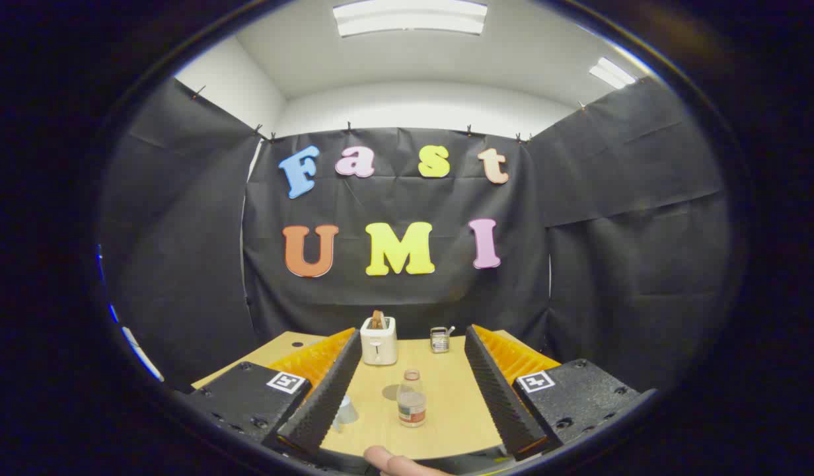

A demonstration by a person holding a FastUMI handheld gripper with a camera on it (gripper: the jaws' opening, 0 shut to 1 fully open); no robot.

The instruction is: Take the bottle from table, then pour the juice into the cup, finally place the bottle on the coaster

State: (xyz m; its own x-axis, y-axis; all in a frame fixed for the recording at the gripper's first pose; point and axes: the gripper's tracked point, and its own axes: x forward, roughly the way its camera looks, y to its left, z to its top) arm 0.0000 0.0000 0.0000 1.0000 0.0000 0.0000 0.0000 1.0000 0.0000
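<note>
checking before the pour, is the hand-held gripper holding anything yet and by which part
Nothing is held. The hand-held gripper is open, its fingers spread wide, with the bottle standing untouched on the table between them.

White toaster [378, 341], tan table [446, 410], black ridged jaws, orange-backed.

Camera rides the hand-held gripper [407, 396], looking forward over the table [446, 423] toward the booth wall.

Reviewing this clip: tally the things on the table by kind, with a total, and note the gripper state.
Bottle: 1
Cup: 1
Coaster: 1
Toaster: 1
Small metal holder: 1
Total: 5
Gripper: open, the bottle standing between its fingers, touching neither.
</note>
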